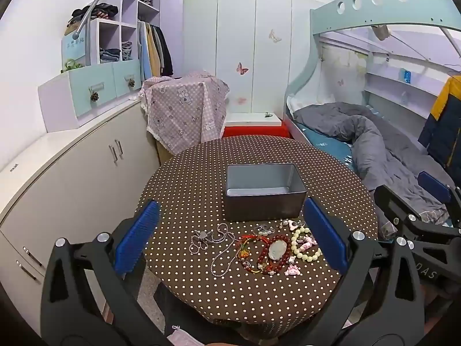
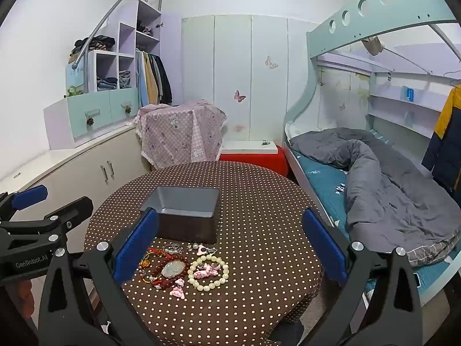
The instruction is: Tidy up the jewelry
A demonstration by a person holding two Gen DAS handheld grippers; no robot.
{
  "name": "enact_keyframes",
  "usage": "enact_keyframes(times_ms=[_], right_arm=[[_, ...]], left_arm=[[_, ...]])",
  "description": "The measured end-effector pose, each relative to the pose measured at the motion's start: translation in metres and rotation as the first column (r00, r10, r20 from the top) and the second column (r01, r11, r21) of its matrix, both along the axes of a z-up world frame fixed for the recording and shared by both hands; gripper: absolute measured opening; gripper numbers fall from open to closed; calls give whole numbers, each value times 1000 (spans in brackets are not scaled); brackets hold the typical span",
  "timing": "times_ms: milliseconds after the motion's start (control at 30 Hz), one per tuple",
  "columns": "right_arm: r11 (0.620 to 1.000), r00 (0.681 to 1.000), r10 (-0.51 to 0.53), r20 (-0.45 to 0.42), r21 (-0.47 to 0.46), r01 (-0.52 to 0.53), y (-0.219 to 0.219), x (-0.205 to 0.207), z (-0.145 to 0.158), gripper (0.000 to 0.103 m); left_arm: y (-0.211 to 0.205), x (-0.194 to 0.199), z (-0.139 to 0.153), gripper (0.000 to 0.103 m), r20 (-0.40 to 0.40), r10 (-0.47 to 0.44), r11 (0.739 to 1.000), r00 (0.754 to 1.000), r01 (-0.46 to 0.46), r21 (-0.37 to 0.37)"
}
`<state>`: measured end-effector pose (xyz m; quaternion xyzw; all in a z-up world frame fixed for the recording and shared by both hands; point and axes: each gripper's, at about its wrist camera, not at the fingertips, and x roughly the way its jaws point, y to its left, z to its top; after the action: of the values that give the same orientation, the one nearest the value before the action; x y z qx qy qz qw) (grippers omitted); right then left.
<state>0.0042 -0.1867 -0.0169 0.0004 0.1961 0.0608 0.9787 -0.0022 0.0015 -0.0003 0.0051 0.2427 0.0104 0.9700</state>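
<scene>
A pile of jewelry lies on the round brown polka-dot table point(image 1: 201, 190): silver chains point(image 1: 214, 240), a red bead bracelet with a pale pendant point(image 1: 273, 252), a cream bead bracelet point(image 1: 305, 243) and pink charms point(image 1: 292, 271). An empty grey metal box point(image 1: 263, 191) stands just behind the pile. My left gripper point(image 1: 230, 242) is open and empty, above the near side of the pile. My right gripper point(image 2: 230, 245) is open and empty, to the right of the left one; the cream bracelet point(image 2: 208, 272) and red bracelet point(image 2: 170, 271) lie between its fingers, the box point(image 2: 184, 216) behind.
A low cream cabinet point(image 1: 72, 167) runs along the left. A stand draped in pink cloth point(image 1: 184, 109) and a red box with a white lid point(image 1: 253, 125) are behind the table. A bunk bed with a grey duvet point(image 2: 383, 178) is on the right.
</scene>
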Motion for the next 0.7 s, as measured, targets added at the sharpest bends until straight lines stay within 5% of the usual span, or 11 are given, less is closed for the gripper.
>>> enact_keyframes(times_ms=[700], right_arm=[[1000, 1000, 20, 1, -2, -20, 4, 2, -1, 95]], left_arm=[[-3, 2, 1, 97, -12, 3, 1000, 1000, -3, 6]])
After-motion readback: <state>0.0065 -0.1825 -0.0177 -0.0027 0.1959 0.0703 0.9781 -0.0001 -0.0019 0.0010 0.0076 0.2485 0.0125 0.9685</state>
